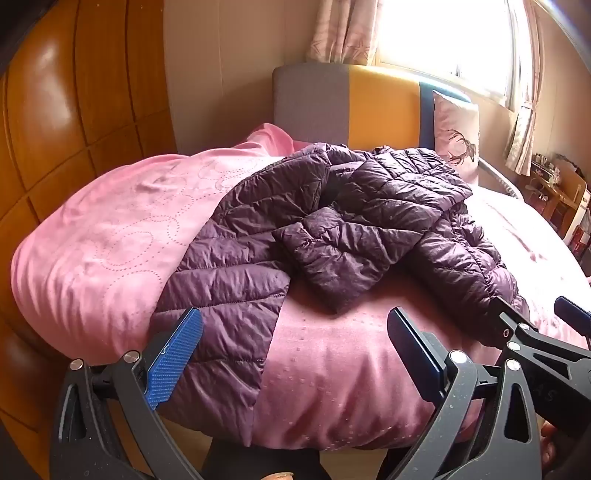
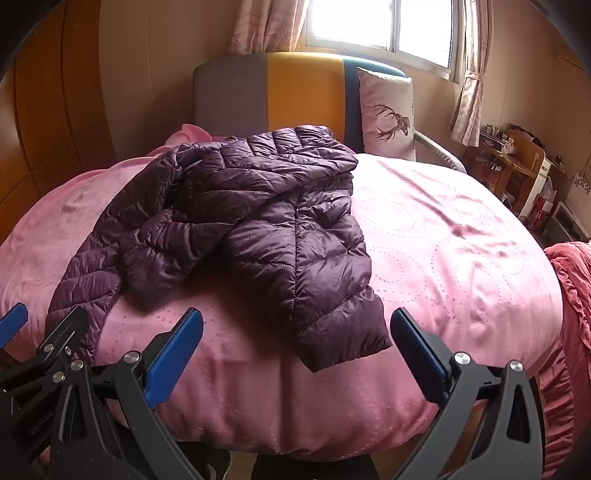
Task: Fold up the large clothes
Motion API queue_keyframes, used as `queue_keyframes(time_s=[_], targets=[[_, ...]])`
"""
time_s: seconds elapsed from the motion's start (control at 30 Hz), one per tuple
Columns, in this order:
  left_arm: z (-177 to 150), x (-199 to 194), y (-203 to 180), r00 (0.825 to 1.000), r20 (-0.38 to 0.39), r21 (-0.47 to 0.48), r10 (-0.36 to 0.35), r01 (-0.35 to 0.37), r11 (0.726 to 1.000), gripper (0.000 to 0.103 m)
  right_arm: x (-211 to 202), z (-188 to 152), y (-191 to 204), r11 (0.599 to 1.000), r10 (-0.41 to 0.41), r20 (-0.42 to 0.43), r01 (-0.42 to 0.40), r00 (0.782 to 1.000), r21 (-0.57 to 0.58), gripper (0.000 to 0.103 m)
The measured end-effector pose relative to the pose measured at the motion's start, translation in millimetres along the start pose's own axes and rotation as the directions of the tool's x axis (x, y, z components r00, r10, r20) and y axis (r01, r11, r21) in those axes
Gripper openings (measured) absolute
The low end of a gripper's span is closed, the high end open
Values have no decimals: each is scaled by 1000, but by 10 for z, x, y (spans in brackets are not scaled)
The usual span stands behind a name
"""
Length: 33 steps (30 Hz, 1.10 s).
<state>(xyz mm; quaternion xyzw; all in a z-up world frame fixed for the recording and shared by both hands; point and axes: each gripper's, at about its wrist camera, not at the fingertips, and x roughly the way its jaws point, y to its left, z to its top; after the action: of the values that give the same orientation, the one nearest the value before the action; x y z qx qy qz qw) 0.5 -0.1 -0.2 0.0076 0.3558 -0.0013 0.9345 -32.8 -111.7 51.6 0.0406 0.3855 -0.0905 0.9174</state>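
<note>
We see a dark purple quilted jacket (image 1: pixel 332 229) lying rumpled on a bed covered with a pink blanket (image 1: pixel 110 236). In the left wrist view its near left panel hangs over the near edge of the bed, and a sleeve is folded across the middle of the garment. In the right wrist view the jacket (image 2: pixel 258 229) sits on the left half of the blanket (image 2: pixel 443 240), its near right hem corner reaching the bed's near edge.

Our left gripper (image 1: pixel 295 354) is held just off the near edge, its fingers spread wide and grasping nothing; the left blue pad (image 1: pixel 173 362) lies over the hanging panel in the picture, though we cannot tell whether it touches. Our right gripper (image 2: pixel 295 354) is likewise released, fingers wide apart, with the hem corner between them in view.

At the far end stands a headboard (image 2: pixel 280 88) in grey, yellow and blue, with a pillow (image 2: pixel 388 114) bearing a deer print at its right. A window (image 2: pixel 380 22) with curtains lies beyond, and wooden panels (image 1: pixel 74 110) on the left.
</note>
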Motion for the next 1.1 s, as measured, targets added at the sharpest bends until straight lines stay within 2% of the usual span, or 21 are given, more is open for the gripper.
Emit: queue_keyframes(time_s=[0.17, 1.1], targets=[[-16, -19, -55, 1000, 11, 18, 10, -11, 1000, 99, 5, 3, -6, 1000, 2, -6, -2, 1000, 0, 101], [-25, 36, 45, 1000, 2, -19, -12, 12, 1000, 99, 35, -23, 20, 1000, 24, -4, -24, 1000, -7, 101]])
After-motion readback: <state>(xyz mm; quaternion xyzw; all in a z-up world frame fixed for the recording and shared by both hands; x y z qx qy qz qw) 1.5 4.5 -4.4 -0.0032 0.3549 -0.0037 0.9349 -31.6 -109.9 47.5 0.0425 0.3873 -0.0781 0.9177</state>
